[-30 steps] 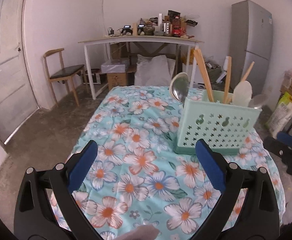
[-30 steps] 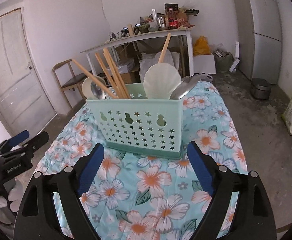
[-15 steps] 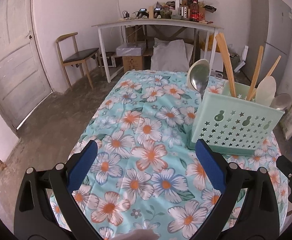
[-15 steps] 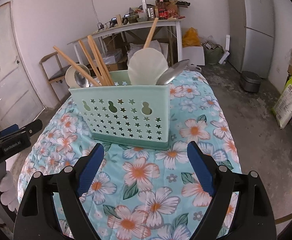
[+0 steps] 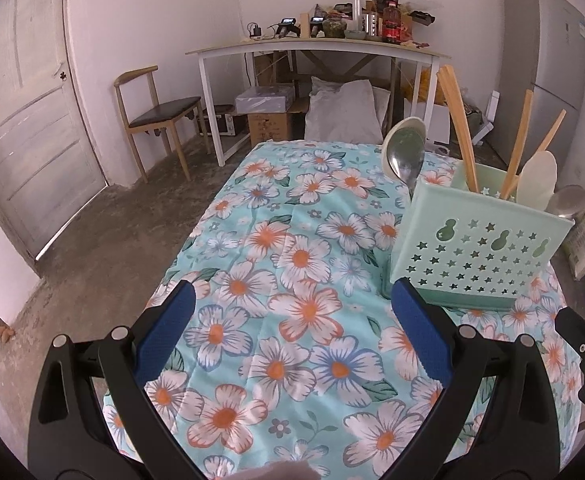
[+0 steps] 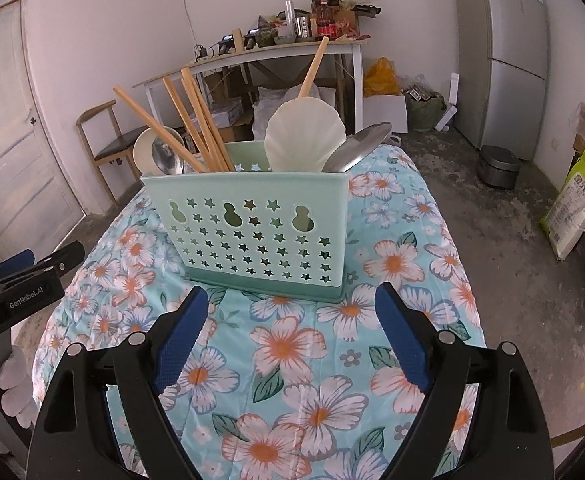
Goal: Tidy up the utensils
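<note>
Since a second ago: left view swung so the basket (image 5: 476, 254) sits further right and lower in frame, more floor and door (image 5: 20, 120) showing; right view almost unchanged, basket (image 6: 248, 228) a little higher and dead ahead. Nothing on the table shifted.

Left gripper (image 5: 292, 320): jaws wide apart, nothing between the blue pads, hovering over the flowered tablecloth (image 5: 292, 280); its right finger's tip overlaps the basket's near left corner in the picture, contact impossible to judge. Right gripper (image 6: 288, 328): jaws spread wide too, empty, aimed straight at the basket's front wall, just short of it.

One mint-green basket with star-shaped holes, standing upright on the tablecloth toward the far right part of the table in the left view. Inside, leaning upright: four wooden chopsticks (image 6: 196, 120) in the left half, one white spoon (image 6: 146, 154) with one metal spoon (image 6: 166, 156) against it at the left end, one white shell-shaped scoop (image 6: 304, 138) with a wooden handle, one metal ladle (image 6: 358, 146) at the right end.

Beyond: one chair (image 5: 152, 116), one long table (image 5: 320, 46) with clutter, one fridge (image 6: 500, 52).
</note>
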Demonstrator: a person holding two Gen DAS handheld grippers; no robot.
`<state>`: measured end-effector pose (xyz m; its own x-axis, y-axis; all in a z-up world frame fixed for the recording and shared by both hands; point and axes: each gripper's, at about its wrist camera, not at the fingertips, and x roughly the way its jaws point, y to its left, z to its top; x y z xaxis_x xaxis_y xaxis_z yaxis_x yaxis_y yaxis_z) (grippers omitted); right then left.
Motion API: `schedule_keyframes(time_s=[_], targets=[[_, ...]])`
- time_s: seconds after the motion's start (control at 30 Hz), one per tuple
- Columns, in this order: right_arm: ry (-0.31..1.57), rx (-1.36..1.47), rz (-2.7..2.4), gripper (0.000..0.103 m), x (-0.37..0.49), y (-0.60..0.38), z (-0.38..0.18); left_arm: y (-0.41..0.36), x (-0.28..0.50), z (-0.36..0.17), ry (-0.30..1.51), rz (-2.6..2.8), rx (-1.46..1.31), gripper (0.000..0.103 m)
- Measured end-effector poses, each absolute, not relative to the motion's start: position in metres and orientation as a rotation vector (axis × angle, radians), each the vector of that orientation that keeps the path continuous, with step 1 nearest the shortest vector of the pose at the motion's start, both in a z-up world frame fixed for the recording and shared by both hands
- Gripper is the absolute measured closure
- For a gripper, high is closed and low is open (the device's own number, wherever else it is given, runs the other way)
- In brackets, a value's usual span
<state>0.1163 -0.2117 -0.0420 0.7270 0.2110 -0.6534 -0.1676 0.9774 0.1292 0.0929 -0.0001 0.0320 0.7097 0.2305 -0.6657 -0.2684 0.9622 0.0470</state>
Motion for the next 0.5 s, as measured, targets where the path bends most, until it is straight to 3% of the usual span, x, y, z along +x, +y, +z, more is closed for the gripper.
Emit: schedule_keyframes(time_s=[0.5], targets=[[0.733,0.084,0.197,0.020,0.117,-0.219,-0.043,-0.013,0.092,0.033,0.744,0.234,-0.042,0.008]])
